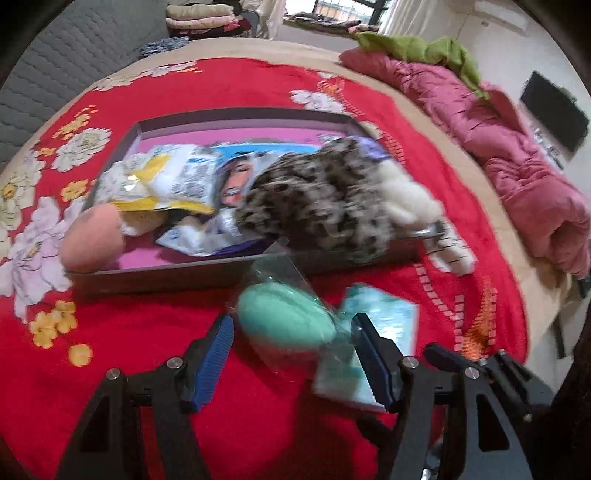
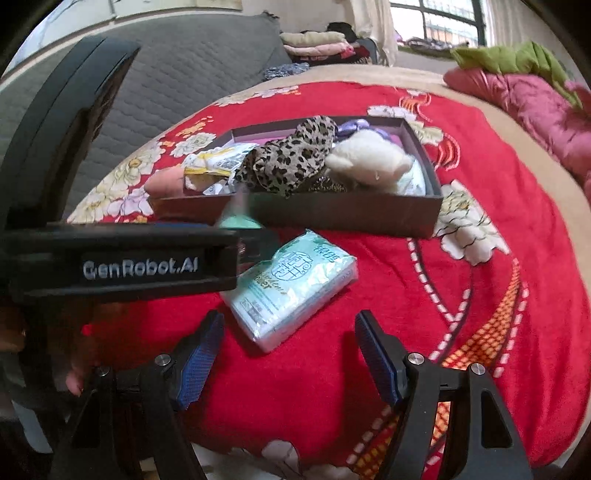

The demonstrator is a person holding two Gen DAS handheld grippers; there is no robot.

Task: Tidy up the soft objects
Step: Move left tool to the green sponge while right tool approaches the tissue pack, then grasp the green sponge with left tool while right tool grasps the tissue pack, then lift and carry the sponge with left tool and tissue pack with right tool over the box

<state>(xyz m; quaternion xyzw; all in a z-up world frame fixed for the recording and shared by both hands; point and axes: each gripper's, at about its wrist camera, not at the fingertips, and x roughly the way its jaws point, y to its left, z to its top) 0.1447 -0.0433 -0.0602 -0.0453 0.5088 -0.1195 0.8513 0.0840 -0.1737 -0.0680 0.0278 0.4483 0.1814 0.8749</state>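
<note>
A shallow brown box (image 1: 177, 271) (image 2: 332, 216) with a pink lining sits on the red bedspread. It holds a leopard-print cloth (image 1: 314, 206) (image 2: 291, 158), a white plush (image 2: 369, 160), plastic packets (image 1: 177, 177) and a peach soft piece (image 1: 94, 238) at its left edge. A mint-green sponge in clear wrap (image 1: 286, 319) lies between the fingers of my open left gripper (image 1: 295, 358), in front of the box. A tissue pack (image 2: 295, 291) (image 1: 373, 343) lies beside it. My right gripper (image 2: 290, 358) is open and empty, just short of the tissue pack.
A pink quilt (image 1: 498, 147) with a green cloth (image 1: 417, 50) lies along the bed's right side. A grey quilted sofa (image 2: 177, 74) stands at the left. Folded blankets (image 1: 207, 20) are stacked at the back. The left gripper's body (image 2: 122, 264) fills the left of the right wrist view.
</note>
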